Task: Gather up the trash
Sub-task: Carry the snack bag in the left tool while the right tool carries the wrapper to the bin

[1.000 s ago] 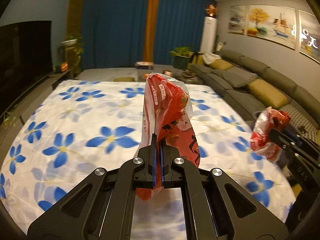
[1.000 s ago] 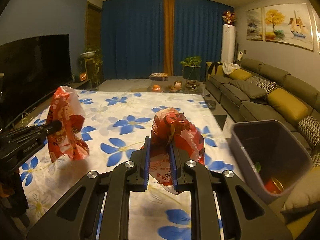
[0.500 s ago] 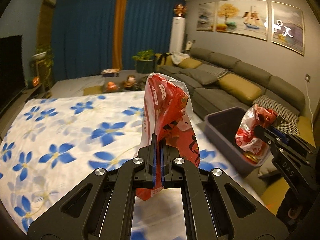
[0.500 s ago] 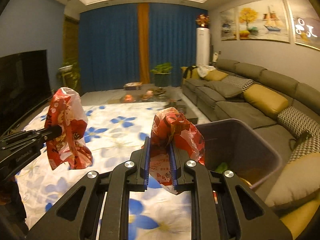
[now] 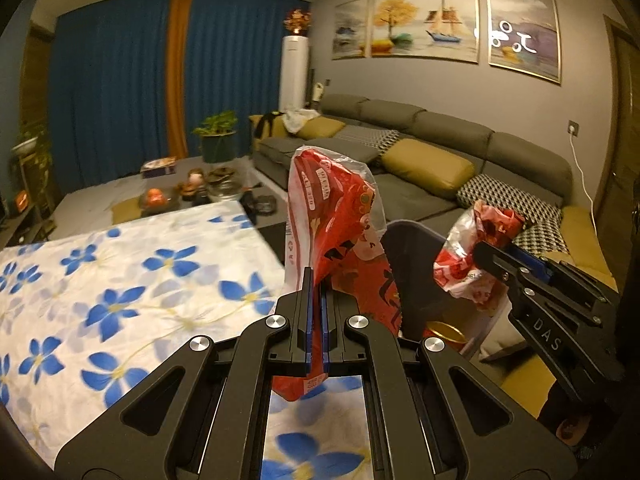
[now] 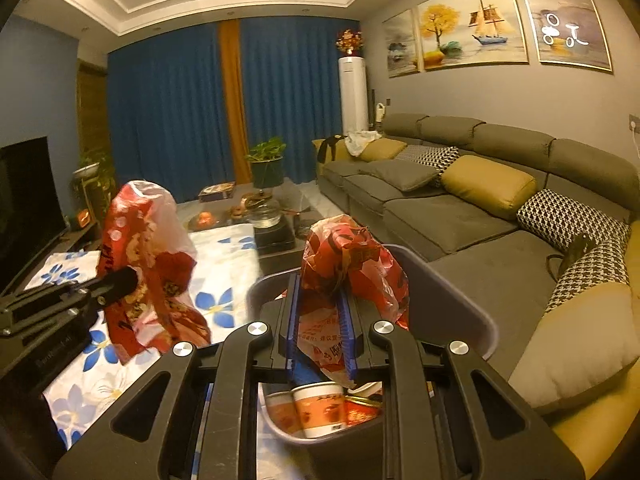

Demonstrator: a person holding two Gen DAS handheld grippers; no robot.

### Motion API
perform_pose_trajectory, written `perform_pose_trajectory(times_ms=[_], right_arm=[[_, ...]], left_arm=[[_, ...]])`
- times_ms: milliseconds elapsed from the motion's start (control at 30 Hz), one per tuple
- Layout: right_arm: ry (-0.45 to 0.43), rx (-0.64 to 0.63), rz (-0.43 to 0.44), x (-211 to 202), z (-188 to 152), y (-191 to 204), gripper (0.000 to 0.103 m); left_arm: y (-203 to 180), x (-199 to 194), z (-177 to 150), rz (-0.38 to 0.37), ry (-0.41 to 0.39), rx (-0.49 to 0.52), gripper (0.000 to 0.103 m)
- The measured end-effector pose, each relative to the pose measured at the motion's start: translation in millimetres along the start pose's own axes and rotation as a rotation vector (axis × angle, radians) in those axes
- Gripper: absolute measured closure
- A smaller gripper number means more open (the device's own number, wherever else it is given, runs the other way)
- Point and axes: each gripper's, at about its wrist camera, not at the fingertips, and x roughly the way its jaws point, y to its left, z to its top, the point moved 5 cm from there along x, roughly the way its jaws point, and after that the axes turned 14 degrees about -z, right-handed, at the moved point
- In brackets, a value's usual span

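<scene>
a long grey sofa [image 6: 460,200] with mustard cushions [image 6: 488,186] lines the grey wall under three framed paintings [image 6: 472,24]. dark blue curtains [image 6: 168,112] cover the far wall; a white floor air conditioner [image 6: 353,94] stands beside them under warm ceiling light.

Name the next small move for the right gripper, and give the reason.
Probably open the right gripper and let its red bag drop. In the right wrist view the bag hangs over the open grey bin, where cups already lie. The left gripper holds its own red bag short of the bin.

Dim, warm ceiling light — fisheye-bent edges, dark corners, slight motion blur.
</scene>
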Motion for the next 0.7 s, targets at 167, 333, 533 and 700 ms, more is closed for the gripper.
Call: perform_pose_trajectory(times_ms=[167, 333, 533, 700], right_arm=[[0.009, 0.030, -0.014, 7.9, -2.6, -16.5, 0.083], [0.008, 0.050, -0.017, 12.3, -2.5, -26.3, 0.081], [0.016, 0.057, -0.019, 19.0, -3.9, -28.8, 0.080], [0.024, 0.065, -0.013, 23.4, -4.2, -27.5, 0.079]], left_arm=[[-18.5, 20.6, 1.1, -0.033, 0.010, 0.009, 0.101], [-26.0, 35.3, 0.2, -0.051, 0.019, 0.016, 0.101], [-30.8, 47.7, -1.0, -0.071, 0.024, 0.015, 0.101], [-31.0, 57.8, -2.7, -0.084, 0.033, 0.011, 0.101]])
